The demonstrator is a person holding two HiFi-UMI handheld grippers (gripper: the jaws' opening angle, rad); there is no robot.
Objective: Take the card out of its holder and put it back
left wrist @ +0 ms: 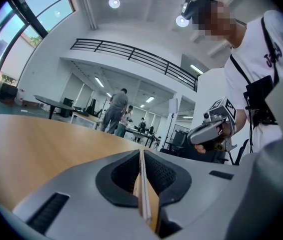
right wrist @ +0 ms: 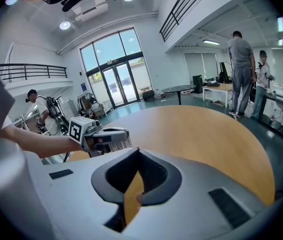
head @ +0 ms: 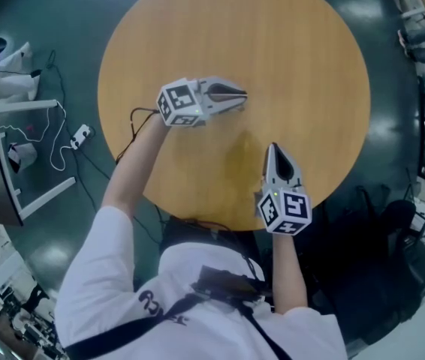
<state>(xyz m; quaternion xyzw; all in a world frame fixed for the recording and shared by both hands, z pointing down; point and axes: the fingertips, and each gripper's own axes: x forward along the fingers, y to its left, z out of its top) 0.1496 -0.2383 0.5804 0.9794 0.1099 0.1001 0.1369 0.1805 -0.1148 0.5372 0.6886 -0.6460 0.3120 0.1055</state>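
Note:
No card and no holder shows in any view. The round wooden table [head: 287,43] is bare under both grippers. My left gripper [head: 242,96] hovers over the table's middle left and points right, its jaws together at the tips. In the left gripper view the left gripper [left wrist: 141,153] shows a thin pale strip in the seam between the jaws; I cannot tell what it is. My right gripper [head: 274,150] is near the front edge, points away from me, and is shut with nothing in it [right wrist: 138,150]. Each gripper sees the other [left wrist: 209,132] [right wrist: 112,136].
On the floor to the left lie cables [head: 62,137] and a white frame [head: 36,193]. A dark chair [head: 393,231] stands at the right front. Two people [right wrist: 241,74] stand by other tables in the hall behind.

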